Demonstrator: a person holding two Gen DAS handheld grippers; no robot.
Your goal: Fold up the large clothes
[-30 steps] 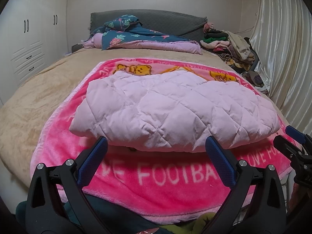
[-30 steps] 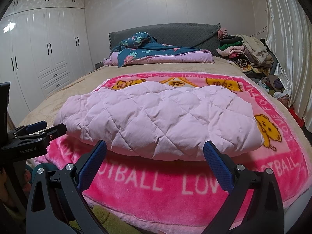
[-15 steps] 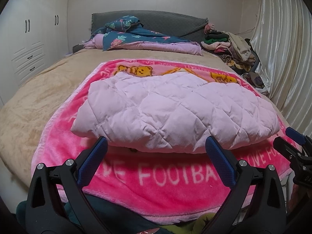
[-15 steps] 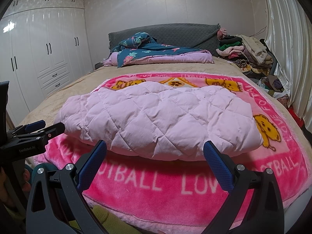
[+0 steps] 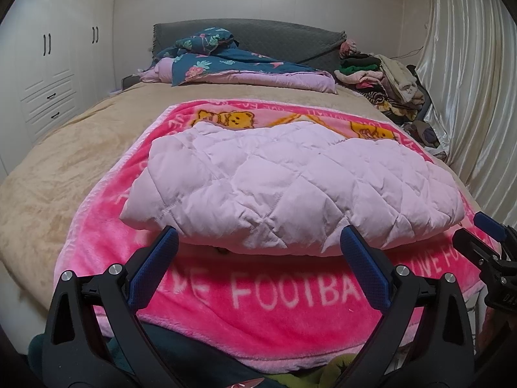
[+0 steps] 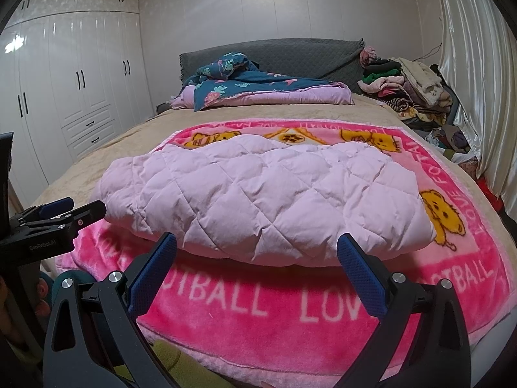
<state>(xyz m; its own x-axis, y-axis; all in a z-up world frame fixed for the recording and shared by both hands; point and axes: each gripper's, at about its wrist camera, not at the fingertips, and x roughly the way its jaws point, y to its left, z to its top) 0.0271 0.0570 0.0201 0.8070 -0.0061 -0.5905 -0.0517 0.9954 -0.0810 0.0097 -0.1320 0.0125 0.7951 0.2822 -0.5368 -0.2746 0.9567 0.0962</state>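
Note:
A pale pink quilted jacket (image 5: 290,181) lies folded into a wide bundle on a bright pink blanket (image 5: 258,294) with white letters, on the bed; it also shows in the right wrist view (image 6: 268,200). My left gripper (image 5: 258,252) is open and empty, just short of the bundle's near edge. My right gripper (image 6: 257,252) is open and empty at the same near edge, further right. Each gripper shows at the side of the other's view, the left (image 6: 61,213) and the right (image 5: 484,236).
The pink blanket (image 6: 290,304) lies on a beige bedspread (image 5: 64,168). A blue floral duvet (image 5: 226,61) sits by the grey headboard (image 5: 274,37). A heap of clothes (image 5: 384,77) is at the far right by the curtain (image 5: 468,80). White wardrobes (image 6: 64,97) stand left.
Both grippers have drifted slightly back and upward from the bundle, still open. The jacket has not moved.

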